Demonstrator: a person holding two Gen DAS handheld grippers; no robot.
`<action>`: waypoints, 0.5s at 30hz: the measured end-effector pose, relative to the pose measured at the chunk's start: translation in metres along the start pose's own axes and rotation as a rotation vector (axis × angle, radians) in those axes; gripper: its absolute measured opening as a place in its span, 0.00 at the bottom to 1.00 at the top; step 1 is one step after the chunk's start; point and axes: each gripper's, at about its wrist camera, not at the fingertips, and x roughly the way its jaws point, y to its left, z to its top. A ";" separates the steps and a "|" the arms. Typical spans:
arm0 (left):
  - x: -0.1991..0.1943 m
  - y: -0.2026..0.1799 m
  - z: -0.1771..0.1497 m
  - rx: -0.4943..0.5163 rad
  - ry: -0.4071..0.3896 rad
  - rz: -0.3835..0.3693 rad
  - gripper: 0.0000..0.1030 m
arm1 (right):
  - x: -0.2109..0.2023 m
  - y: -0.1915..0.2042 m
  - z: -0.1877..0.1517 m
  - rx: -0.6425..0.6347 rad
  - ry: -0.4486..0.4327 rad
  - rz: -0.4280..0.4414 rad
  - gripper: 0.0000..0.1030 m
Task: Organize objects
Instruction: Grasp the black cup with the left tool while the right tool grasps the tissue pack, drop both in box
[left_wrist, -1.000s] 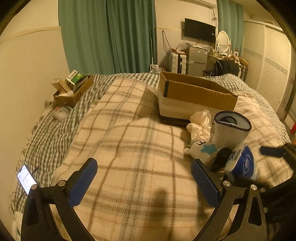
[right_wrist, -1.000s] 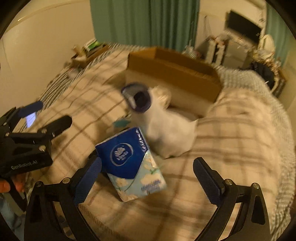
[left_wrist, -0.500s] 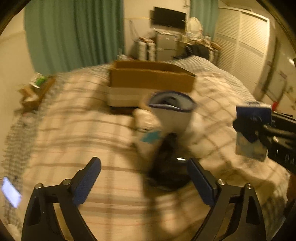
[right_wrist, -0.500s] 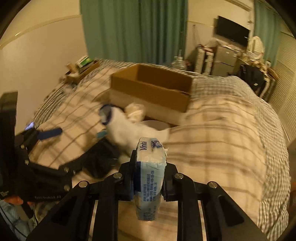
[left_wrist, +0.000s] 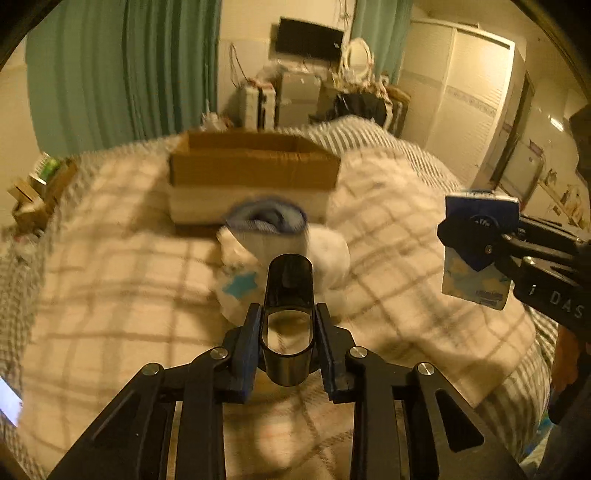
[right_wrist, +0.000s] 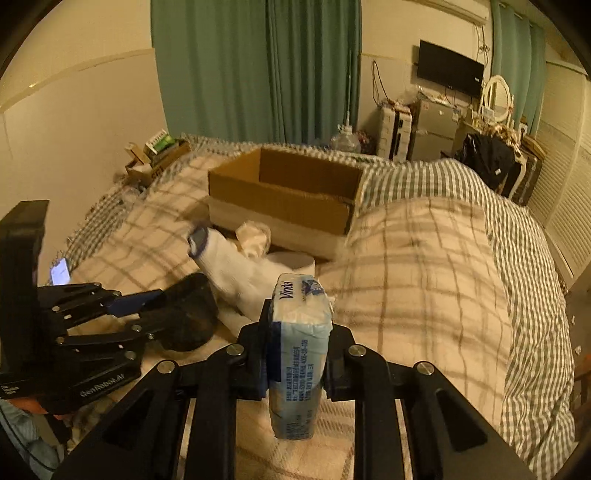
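My left gripper (left_wrist: 287, 314) has its jaws closing, and its pads press on a dark see-through plastic cup (left_wrist: 289, 291) held just above the checked blanket. In the right wrist view that cup (right_wrist: 188, 314) shows at the left gripper's (right_wrist: 159, 306) tip. My right gripper (right_wrist: 297, 332) is shut on a blue tissue pack (right_wrist: 297, 354), lifted off the bed; from the left wrist view the pack (left_wrist: 476, 258) hangs at the right. Ahead stands an open cardboard box (left_wrist: 255, 166) (right_wrist: 280, 192). A white sock with a blue rim (left_wrist: 266, 229) (right_wrist: 221, 262) lies before it.
A white plush with a blue star (left_wrist: 236, 284), a crumpled white cloth (right_wrist: 253, 236) and a paper roll (right_wrist: 291, 260) lie by the box. A lit phone (right_wrist: 60, 271) rests at the bed's left edge. A small box of items (right_wrist: 155, 155) sits at the far left corner.
The left gripper swung right over the pile and closed on the dark cup. The right gripper closed on the tissue pack and lifted it off the blanket.
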 end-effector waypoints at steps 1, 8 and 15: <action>-0.005 0.004 0.006 -0.009 -0.012 -0.005 0.27 | -0.003 0.001 0.004 -0.006 -0.011 0.001 0.19; -0.054 0.023 0.074 -0.012 -0.166 0.005 0.26 | -0.025 0.002 0.057 -0.075 -0.114 0.014 0.19; -0.046 0.032 0.173 0.034 -0.271 0.057 0.26 | -0.013 -0.007 0.156 -0.140 -0.201 0.016 0.19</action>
